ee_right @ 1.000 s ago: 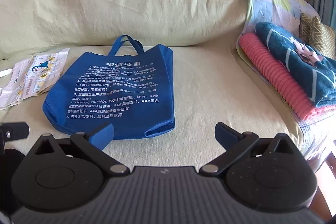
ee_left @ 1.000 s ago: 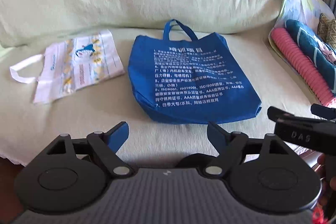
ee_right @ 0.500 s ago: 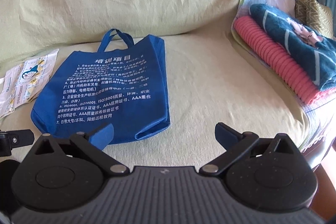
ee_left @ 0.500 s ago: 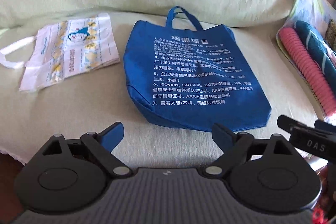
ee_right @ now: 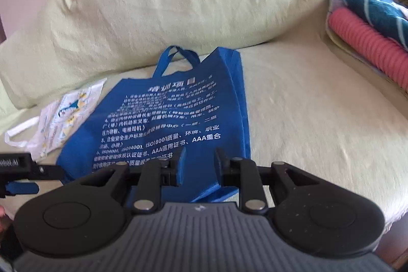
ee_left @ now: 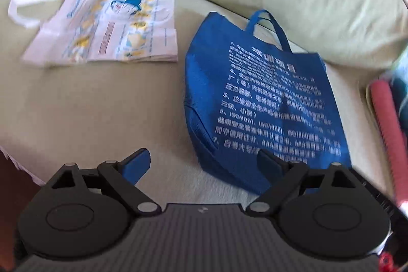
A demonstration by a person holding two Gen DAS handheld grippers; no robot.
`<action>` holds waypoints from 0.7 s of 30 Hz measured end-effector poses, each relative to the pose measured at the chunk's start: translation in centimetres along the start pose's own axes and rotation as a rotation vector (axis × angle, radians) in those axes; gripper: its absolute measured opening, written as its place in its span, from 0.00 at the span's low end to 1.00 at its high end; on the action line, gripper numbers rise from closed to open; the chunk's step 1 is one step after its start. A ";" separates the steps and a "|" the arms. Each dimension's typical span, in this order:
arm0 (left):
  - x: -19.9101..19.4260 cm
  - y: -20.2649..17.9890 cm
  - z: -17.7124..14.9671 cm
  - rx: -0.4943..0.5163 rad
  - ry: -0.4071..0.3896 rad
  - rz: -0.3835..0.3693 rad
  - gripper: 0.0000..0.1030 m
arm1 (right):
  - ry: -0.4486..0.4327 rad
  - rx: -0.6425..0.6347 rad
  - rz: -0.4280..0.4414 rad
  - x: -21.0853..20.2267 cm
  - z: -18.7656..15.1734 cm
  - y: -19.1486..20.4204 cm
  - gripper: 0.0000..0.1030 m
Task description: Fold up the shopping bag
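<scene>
A blue non-woven shopping bag (ee_left: 262, 103) with white printed text lies flat on the pale green sofa seat, handles toward the backrest. My left gripper (ee_left: 204, 159) is open, low over the seat at the bag's near left corner, with only the corner's edge between its fingers. My right gripper (ee_right: 201, 157) hovers over the near edge of the blue bag (ee_right: 173, 114). Its jaws are closing to a narrow gap. Blue fabric shows through the gap, and I see no fabric pinched by the pads. Part of the left gripper (ee_right: 17, 170) shows at the left edge of the right wrist view.
A white cartoon-printed plastic bag (ee_left: 107, 24) lies left of the blue one. A big green back cushion (ee_right: 178, 4) runs behind. Folded pink and teal towels (ee_right: 369, 42) are stacked at the right. The seat's front edge (ee_left: 15, 159) is just below the grippers.
Both grippers came forward and down toward the blue bag. The right jaws went from wide apart to a narrow gap. The left view rolled and the left jaws stayed wide.
</scene>
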State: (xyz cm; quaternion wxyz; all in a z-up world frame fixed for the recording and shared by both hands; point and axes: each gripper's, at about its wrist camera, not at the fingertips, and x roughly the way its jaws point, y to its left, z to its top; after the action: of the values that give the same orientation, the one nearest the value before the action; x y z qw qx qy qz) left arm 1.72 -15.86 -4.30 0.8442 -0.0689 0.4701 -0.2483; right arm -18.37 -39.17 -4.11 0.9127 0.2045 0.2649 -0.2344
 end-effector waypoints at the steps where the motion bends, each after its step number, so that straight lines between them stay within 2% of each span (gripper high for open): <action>1: 0.5 0.2 0.3 -0.014 0.005 -0.005 0.89 | 0.019 0.001 0.001 0.8 0.0 -0.2 0.21; 7: 3.4 0.8 1.5 -0.035 -0.007 0.049 0.89 | 0.068 0.020 -0.003 2.7 -0.6 -1.2 0.30; 9: 4.3 0.7 1.5 -0.021 -0.023 0.062 0.85 | 0.074 0.019 0.000 3.0 -0.8 -1.4 0.31; 12: 4.8 0.4 1.3 0.027 -0.055 0.022 0.43 | 0.086 0.016 0.007 3.6 -1.0 -1.6 0.32; 13: 5.0 0.1 1.3 0.077 -0.057 -0.003 0.08 | 0.088 0.012 0.009 3.8 -1.2 -1.6 0.32; 15: 4.9 -1.1 1.2 0.199 -0.079 -0.008 0.09 | 0.088 0.000 0.013 4.0 -1.4 -1.6 0.32; 18: 3.6 -3.7 0.7 0.397 -0.165 0.004 0.08 | 0.077 0.000 0.027 4.1 -1.6 -1.8 0.33; 21: 1.5 -7.4 -0.4 0.674 -0.273 0.004 0.08 | 0.072 0.078 0.070 4.0 -1.6 -2.8 0.34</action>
State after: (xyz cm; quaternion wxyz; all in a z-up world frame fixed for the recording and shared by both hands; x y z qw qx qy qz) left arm -0.54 -22.94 -3.09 0.8749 0.1818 0.2450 -0.3762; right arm -17.49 -41.93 -8.33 0.9016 0.2573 0.2809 -0.2051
